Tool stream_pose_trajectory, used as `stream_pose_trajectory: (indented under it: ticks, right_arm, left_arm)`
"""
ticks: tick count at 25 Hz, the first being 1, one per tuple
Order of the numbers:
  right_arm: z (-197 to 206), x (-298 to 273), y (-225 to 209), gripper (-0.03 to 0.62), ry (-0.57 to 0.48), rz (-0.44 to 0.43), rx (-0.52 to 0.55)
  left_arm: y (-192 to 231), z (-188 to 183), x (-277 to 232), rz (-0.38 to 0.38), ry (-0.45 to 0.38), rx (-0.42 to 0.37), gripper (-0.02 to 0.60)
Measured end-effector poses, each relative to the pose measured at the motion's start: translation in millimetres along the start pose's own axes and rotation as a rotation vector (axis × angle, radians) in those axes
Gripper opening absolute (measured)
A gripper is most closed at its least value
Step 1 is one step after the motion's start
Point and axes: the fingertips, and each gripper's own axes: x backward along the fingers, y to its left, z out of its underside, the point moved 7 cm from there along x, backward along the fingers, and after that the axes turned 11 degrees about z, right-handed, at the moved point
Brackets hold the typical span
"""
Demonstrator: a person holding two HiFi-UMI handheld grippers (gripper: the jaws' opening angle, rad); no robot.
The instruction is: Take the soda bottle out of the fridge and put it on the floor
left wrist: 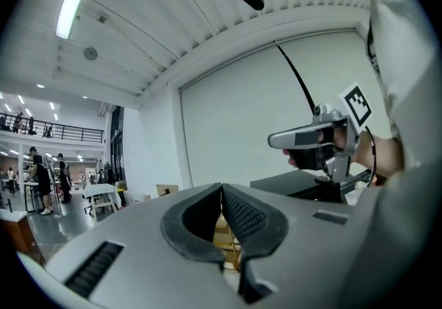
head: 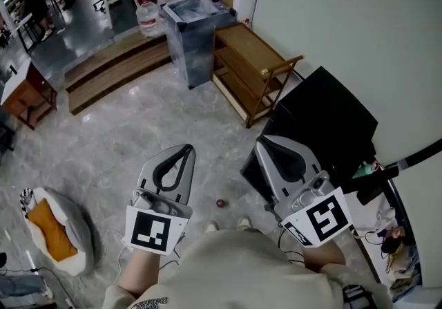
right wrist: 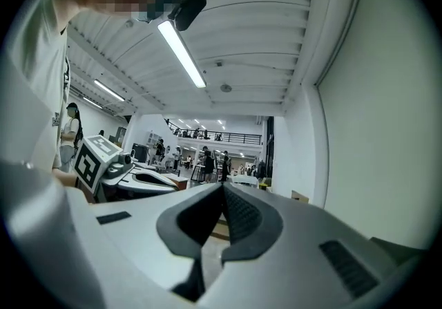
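Wooden rack (head: 252, 72) beside lined bin (head: 195, 38) up top; cushion bed (head: 55, 231) btm-left, small red ball (head: 220, 202) nr centre.

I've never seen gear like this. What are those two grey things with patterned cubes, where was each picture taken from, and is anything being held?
No robot here: a person holds a two-jaw gripper in each hand, and the patterned cubes are part of them. The head view looks down from the person's head onto the left gripper, the right gripper and a marble floor. The other two views come from cameras riding on each gripper, looking along its jaws. Both pairs of jaws are shut with nothing between them. By the right gripper stands a black cabinet, probably the fridge. A wooden rack and a cushion also sit on the floor.
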Motion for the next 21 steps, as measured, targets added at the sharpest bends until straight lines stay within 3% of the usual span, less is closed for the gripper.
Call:
stream_pose_trajectory:
  ticks: [21]
  right_arm:
    - [23.9,30.7,-42.2,-0.005,0.045,-0.003,-0.005]
  left_arm:
    - [-48.4,-28.3,-25.3,0.018,0.002,-0.046,0.006]
